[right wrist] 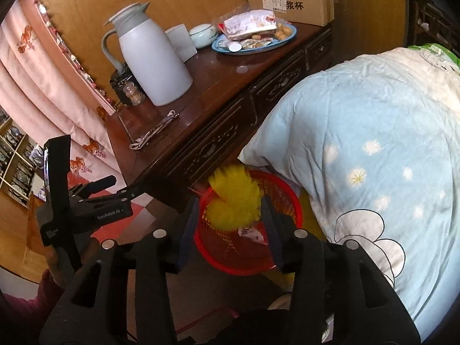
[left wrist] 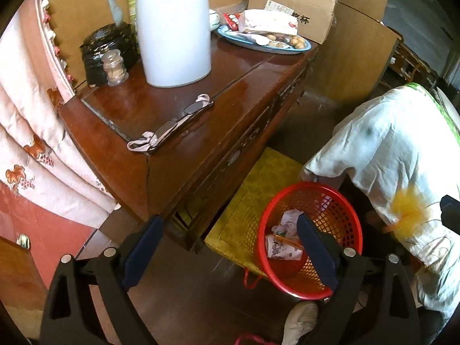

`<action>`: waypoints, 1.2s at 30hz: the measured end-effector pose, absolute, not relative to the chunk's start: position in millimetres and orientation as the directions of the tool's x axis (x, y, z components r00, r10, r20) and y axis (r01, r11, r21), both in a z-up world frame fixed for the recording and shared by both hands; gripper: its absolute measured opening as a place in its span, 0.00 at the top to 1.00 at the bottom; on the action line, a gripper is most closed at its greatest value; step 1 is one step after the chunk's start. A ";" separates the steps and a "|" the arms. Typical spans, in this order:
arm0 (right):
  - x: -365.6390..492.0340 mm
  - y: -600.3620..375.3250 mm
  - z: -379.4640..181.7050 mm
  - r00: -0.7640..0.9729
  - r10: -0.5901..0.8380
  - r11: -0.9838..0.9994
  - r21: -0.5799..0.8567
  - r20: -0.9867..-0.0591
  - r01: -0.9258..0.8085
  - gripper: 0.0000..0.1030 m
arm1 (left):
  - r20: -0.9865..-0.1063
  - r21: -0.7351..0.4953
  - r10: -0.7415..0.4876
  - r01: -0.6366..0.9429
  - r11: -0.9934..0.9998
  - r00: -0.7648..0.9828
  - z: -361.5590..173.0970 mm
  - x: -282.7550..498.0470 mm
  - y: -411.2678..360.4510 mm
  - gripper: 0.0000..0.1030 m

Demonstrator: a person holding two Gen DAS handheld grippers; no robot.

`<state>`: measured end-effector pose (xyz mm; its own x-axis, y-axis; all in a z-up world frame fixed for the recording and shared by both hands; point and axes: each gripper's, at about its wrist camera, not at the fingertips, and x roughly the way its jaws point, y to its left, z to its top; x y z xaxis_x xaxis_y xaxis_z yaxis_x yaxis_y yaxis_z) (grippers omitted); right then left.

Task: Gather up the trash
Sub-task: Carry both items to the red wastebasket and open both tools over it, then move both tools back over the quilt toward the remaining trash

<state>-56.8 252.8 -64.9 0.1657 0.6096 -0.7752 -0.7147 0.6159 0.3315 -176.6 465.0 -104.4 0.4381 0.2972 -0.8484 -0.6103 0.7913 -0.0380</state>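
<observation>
A red mesh basket (left wrist: 349, 218) stands on a yellow stool (left wrist: 258, 184) beside the dark wooden table (left wrist: 230, 92). Crumpled paper and a paper cup (left wrist: 280, 248) lie inside it. My left gripper (left wrist: 230, 244) hangs open and empty beside the basket, its right finger over the rim. In the right wrist view my right gripper (right wrist: 231, 227) stands open above the basket (right wrist: 230, 267). A yellow feathery thing (right wrist: 235, 198) is between its fingertips and looks loose. A pale strap-like item (left wrist: 172, 123) lies on the table.
On the table stand a white jug (left wrist: 172, 28), a small glass jar (left wrist: 115, 67), a black tin (left wrist: 106, 46), a blue tray (left wrist: 230, 36) of snacks and a cardboard box (left wrist: 293, 8). A pink curtain (left wrist: 34, 132) hangs left. A pale quilt (right wrist: 373, 143) bulges at the right.
</observation>
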 end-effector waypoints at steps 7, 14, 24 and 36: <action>-53.6 236.9 -42.1 0.216 0.634 0.619 0.320 -0.742 -0.717 0.51 | -0.837 -0.021 0.306 -0.585 0.810 0.454 -90.3 -171.0 450.2 0.11; -38.7 132.2 -6.2 0.442 0.570 0.772 0.267 -0.693 -0.577 0.51 | -0.802 -0.010 0.275 -0.472 0.881 0.530 -56.5 -147.2 400.4 0.11; -39.4 -46.5 5.8 0.643 0.415 0.910 0.284 -0.644 -0.302 0.48 | -0.775 0.014 0.131 -0.192 0.981 0.618 -19.7 -92.7 260.7 0.11; -48.8 -199.5 -12.3 0.746 0.250 0.948 0.312 -0.618 -0.060 0.42 | -0.762 0.016 -0.104 0.179 0.984 0.640 -8.0 -11.2 70.4 0.11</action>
<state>-48.8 -199.5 -12.3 0.7456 0.2499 -0.6177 -0.0595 0.9483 0.3119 -11.2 70.4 -8.0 0.6396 -0.1042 -0.7616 0.1794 0.9836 0.0161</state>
